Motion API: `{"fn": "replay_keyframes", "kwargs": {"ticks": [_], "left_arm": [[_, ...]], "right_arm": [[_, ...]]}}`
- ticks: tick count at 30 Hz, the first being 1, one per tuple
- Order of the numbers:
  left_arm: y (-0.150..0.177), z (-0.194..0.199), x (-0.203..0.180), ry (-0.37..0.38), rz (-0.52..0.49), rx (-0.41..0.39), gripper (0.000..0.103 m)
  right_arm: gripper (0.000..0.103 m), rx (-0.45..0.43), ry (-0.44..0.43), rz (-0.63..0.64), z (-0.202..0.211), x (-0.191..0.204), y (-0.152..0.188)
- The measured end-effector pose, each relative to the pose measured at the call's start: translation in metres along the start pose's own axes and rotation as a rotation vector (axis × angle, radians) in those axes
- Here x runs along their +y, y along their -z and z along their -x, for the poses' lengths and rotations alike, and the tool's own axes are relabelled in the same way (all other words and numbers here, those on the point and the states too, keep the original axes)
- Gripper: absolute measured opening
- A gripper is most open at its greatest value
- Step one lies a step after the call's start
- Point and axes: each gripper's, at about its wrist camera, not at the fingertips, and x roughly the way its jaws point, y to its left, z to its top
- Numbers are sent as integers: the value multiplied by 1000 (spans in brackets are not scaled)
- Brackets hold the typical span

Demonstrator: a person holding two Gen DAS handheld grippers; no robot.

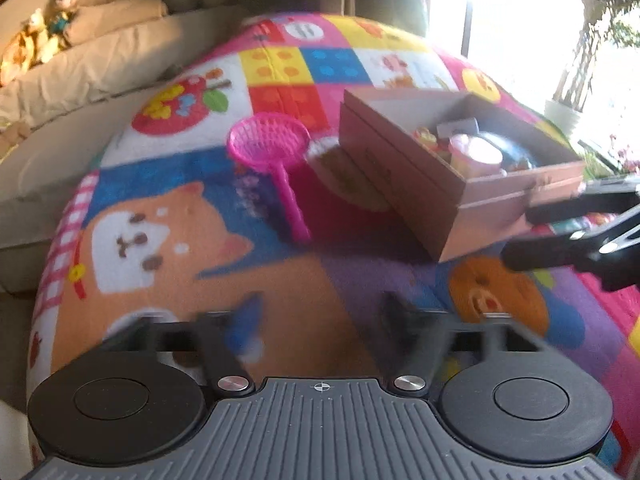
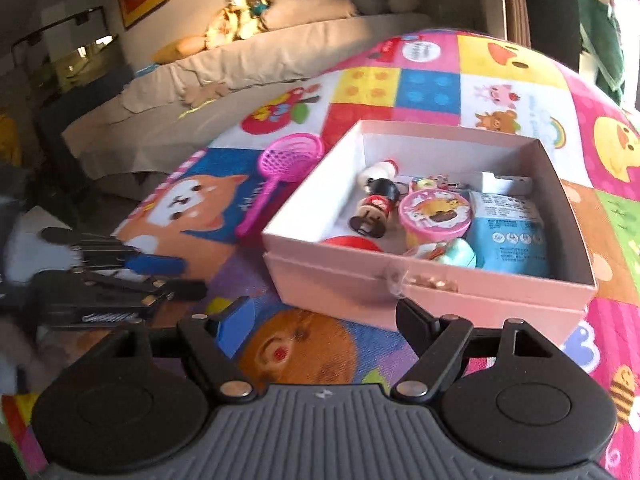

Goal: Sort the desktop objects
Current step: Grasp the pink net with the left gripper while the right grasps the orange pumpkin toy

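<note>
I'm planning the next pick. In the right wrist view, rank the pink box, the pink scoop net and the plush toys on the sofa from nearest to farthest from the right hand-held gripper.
From the right hand-held gripper, whose jaws are open and empty:
1. Pink box, just ahead, slightly right.
2. Pink scoop net, on the mat beyond the box's left corner.
3. Plush toys, far back on the sofa.

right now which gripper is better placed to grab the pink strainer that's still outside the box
Left, probably. The pink strainer lies straight ahead of the open left gripper; the right gripper faces the pink box.
</note>
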Motion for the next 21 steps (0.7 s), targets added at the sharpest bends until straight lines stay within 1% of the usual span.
{"fn": "replay_keyframes", "kwargs": {"ticks": [1, 3, 5, 8, 9, 10, 11, 13, 14, 15, 17, 19, 21], "left_arm": [[-1, 0, 1, -4, 11, -39, 102], [-4, -2, 1, -14, 20, -83, 103], [-9, -10, -2, -46, 8, -82, 103], [-8, -25, -7, -154, -26, -91, 103], [-9, -31, -7, -173, -34, -62, 103], [-11, -37, -3, -158, -31, -20, 103], [-13, -39, 5, -125, 6, -17, 103], [-15, -44, 21, -89, 85, 5, 103], [-16, -45, 25, -79, 98, -1, 103], [-18, -46, 26, -74, 101, -7, 103], [-20, -50, 24, -73, 87, 3, 103], [-24, -53, 22, -63, 82, 7, 103], [-31, -56, 23, -58, 106, 5, 103]], "right_arm": [[79, 3, -3, -14, -7, -2, -1], [79, -9, 28, -25, -16, -5, -4], [79, -39, 77, -31, -26, -10, -8], [79, -58, 115, -88, -37, -25, -10], [79, -61, 120, -103, -38, -29, -9], [79, -68, 121, -106, -38, -32, -7], [79, -75, 124, -100, -37, -33, -3], [81, -86, 140, -77, -36, -32, 6], [82, -91, 142, -78, -35, -32, 9], [84, -109, 140, -79, -32, -31, 10], [91, -153, 164, -78, -27, -29, 11], [91, -166, 178, -73, -26, -27, 12], [91, -193, 189, -74, -22, -26, 13]]}}
